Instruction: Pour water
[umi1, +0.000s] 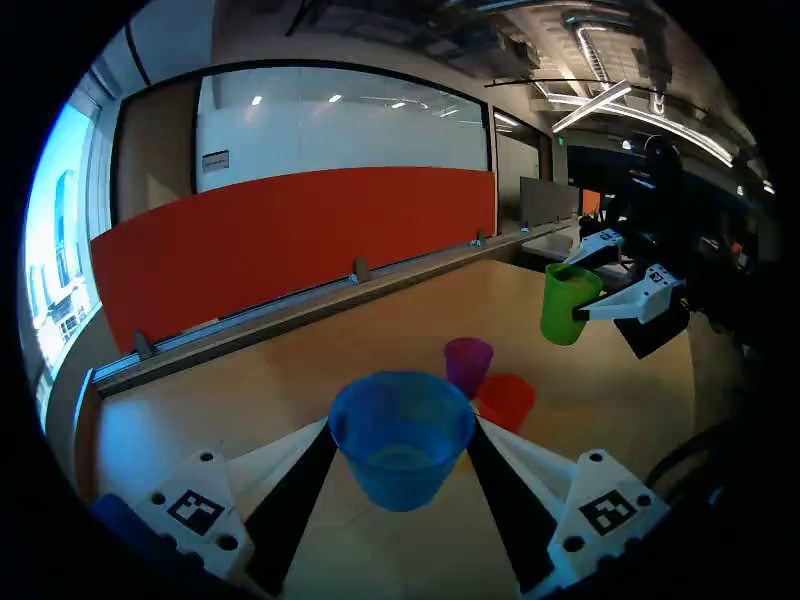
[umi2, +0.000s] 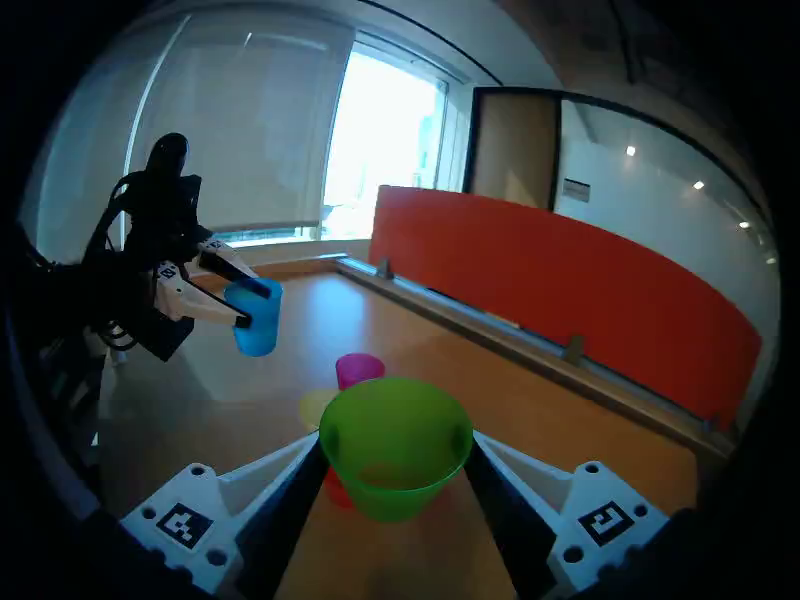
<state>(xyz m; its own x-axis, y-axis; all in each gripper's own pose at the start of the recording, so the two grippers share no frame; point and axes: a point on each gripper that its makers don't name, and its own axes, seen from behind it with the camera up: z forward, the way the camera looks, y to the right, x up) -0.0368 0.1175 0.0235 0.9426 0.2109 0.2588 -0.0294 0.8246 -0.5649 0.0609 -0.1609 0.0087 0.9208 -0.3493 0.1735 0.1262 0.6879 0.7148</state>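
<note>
**At the lower middle of each view, a cup clamped in the tool**

In the left gripper view, the left tool (umi1: 400, 432) has both fingers pressed against the sides of a blue cup (umi1: 402, 462). The cup is held above the bench (umi1: 250, 400), upright, with its mouth up and its long axis vertical. A pale patch lies low inside it; whether that is water I cannot tell.

In the right gripper view, the right tool (umi2: 396, 440) grips a green cup (umi2: 395, 470) the same way, upright and open to the top.

Beyond the blue cup, at the centre of the left gripper view, a purple cup (umi1: 468, 362) and a red cup (umi1: 505, 398) stand on the bench just beside each other, mouths up. They lie between the two tools. In the right gripper view the green cup hides most of the red one, and a yellowish shape (umi2: 314, 405) left of the purple cup is too vague to name.

Each tool shows in the other's view, raised above the bench and reaching in towards the standing cups. The hands behind them are dark shapes, so their pose cannot be read.

An orange partition (umi1: 290, 235) runs along the far edge of the bench, and a bright window (umi2: 385, 150) fills the upper middle of the right gripper view.
</note>
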